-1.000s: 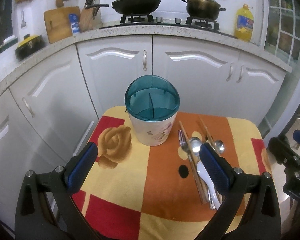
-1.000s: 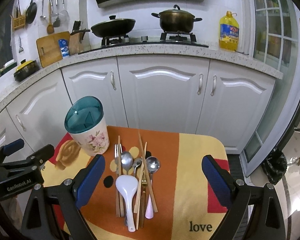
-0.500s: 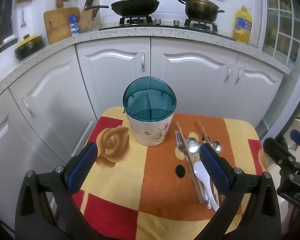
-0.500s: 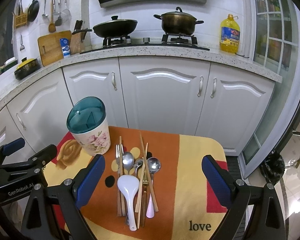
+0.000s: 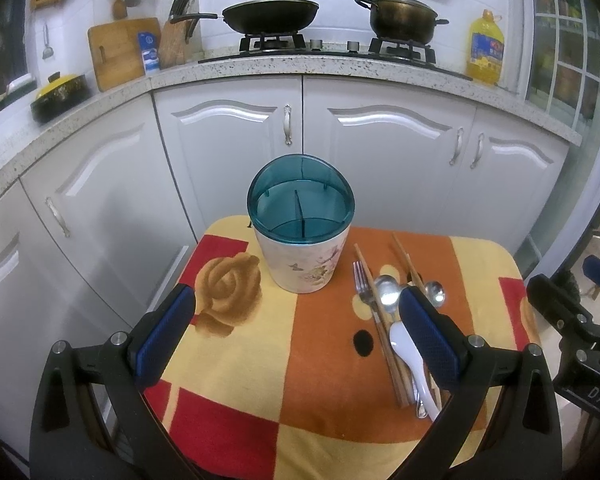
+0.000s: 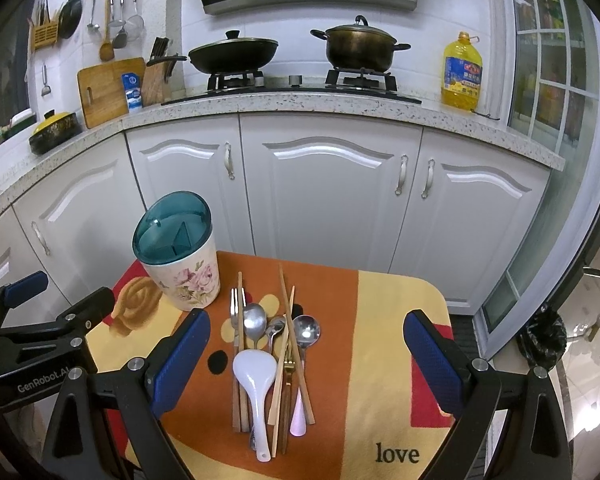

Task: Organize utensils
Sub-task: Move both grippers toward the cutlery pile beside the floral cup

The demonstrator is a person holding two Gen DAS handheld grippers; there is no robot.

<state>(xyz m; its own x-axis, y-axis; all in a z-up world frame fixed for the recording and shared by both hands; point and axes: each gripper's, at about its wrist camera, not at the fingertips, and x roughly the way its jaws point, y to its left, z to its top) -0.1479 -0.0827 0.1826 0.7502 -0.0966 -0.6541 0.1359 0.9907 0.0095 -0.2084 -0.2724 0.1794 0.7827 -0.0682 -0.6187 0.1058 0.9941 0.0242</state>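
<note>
A floral utensil holder [image 5: 303, 240] [image 6: 184, 268] with a teal divided insert stands upright on the left half of a small table. To its right lies a pile of utensils: a white rice spoon [image 6: 256, 376] [image 5: 410, 354], a fork [image 6: 234, 312] [image 5: 361, 285], metal spoons [image 6: 254, 320], and several chopsticks [image 6: 290, 328]. My left gripper [image 5: 296, 320] is open, hovering over the table's near side in front of the holder. My right gripper [image 6: 306, 348] is open above the pile, holding nothing.
The table wears an orange, yellow and red cloth [image 6: 388, 320]. White kitchen cabinets [image 6: 328, 200] stand close behind it, under a counter with a wok [image 6: 234, 54], a pot [image 6: 360, 48] and an oil bottle [image 6: 462, 72]. A glass door [image 6: 560, 80] is on the right.
Both views have pulled back and up slightly, so the holder and the utensils sit a little lower and farther away. Nothing on the table has moved. Both grippers stay open.
</note>
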